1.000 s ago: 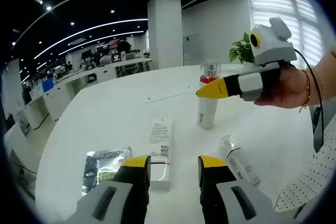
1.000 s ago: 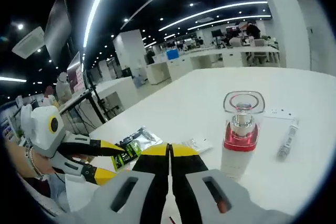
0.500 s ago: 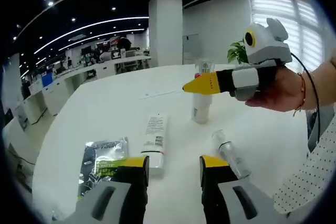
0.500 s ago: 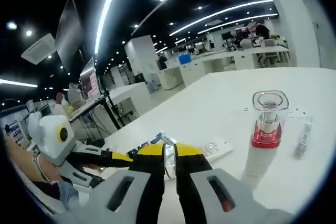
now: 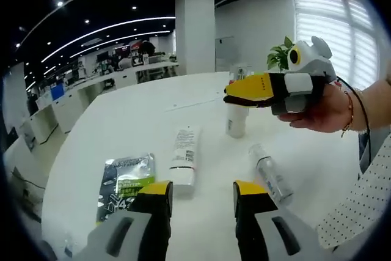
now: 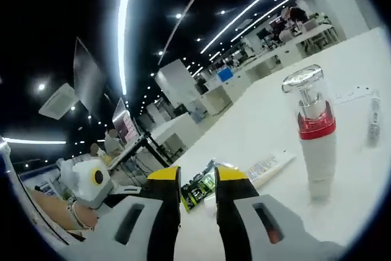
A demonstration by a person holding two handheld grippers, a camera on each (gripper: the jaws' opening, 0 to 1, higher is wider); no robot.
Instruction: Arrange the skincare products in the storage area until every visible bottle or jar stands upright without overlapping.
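One white table [image 5: 146, 120], open-plan office

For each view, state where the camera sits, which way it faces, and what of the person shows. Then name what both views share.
Left gripper view: rides the left gripper, facing across the white table at a lying tube, sachet, lying clear bottle; the right gripper and hand enter from the right.
Right gripper view: rides the right gripper, tilted, facing the upright red-collared pump bottle; the left gripper and a wrist show at left.
Shared: table, pump bottle, tube, sachet.
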